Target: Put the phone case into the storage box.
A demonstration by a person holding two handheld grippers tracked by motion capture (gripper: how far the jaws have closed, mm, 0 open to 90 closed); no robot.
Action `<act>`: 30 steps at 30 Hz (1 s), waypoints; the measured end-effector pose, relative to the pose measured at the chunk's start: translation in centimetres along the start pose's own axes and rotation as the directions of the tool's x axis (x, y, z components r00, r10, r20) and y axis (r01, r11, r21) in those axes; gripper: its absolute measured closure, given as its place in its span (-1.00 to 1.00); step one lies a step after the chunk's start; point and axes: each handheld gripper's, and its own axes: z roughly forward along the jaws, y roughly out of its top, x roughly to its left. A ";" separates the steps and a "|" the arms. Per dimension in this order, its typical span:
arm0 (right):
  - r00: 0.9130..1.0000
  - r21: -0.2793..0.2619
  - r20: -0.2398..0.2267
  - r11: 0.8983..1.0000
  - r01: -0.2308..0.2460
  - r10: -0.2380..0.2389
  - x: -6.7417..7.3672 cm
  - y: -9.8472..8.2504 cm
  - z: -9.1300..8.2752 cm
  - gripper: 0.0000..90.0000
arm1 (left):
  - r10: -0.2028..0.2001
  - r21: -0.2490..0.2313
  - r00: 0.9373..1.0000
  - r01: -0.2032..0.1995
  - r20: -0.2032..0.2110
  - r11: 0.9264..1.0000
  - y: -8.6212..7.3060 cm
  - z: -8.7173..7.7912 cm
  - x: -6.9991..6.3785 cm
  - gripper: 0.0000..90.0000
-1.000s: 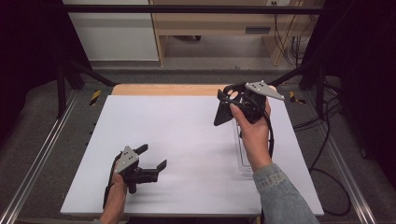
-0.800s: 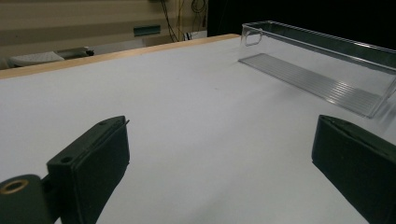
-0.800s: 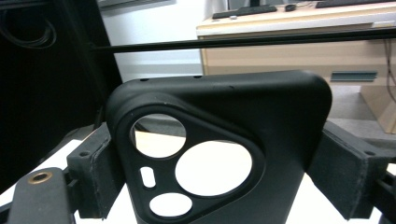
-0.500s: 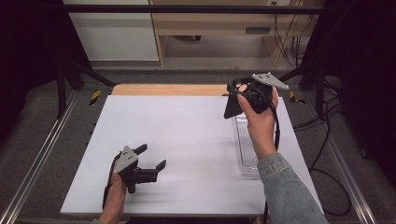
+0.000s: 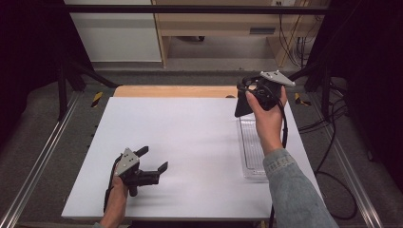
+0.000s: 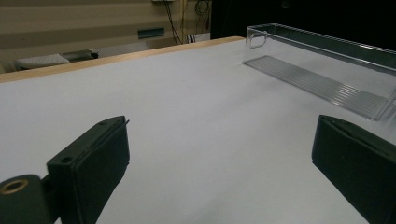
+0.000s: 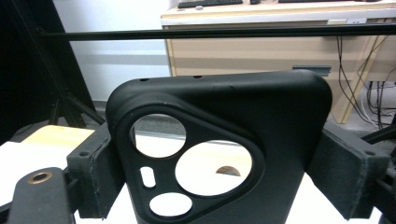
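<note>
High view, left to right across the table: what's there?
Left tongs open on the white table → black phone case clamped in the right tongs → clear tray lying under the right forearm.

The high view looks forward and down over the white table [image 5: 190, 142]. The left gripper view skims low across it, sharing the clear tray [image 6: 327, 60]. The right gripper view stares close at a black phone case [image 7: 224, 140].
</note>
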 end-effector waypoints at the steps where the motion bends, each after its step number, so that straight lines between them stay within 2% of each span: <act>1: 1.000 0.001 0.001 1.000 0.003 -0.003 -0.1 0.0 0.0 -0.68 | -0.001 0.001 1.000 0.001 0.000 1.000 0.0 0.0 0.0 -0.90; 15: 0.999 0.009 0.028 1.000 0.021 -0.021 -0.9 -0.1 -0.1 -0.68 | 0.008 0.009 1.000 -0.008 -0.011 1.000 0.0 0.0 0.2 -0.90; 22: 0.999 -0.012 0.042 1.000 0.019 -0.018 -1.5 -0.3 -0.7 -0.68 | 0.012 -0.007 0.998 -0.012 -0.060 1.000 0.1 -0.4 0.9 -0.95; 26: 0.999 -0.017 0.046 1.000 0.006 -0.005 -1.9 -0.4 -1.1 -0.68 | 0.008 -0.021 0.998 -0.009 -0.067 1.000 0.1 -0.6 1.2 -0.95; 30: 0.998 -0.003 0.064 1.000 -0.019 0.019 -2.7 -0.9 -0.8 -0.68 | 0.014 -0.006 0.997 -0.015 -0.077 1.000 0.0 -0.7 1.4 -0.95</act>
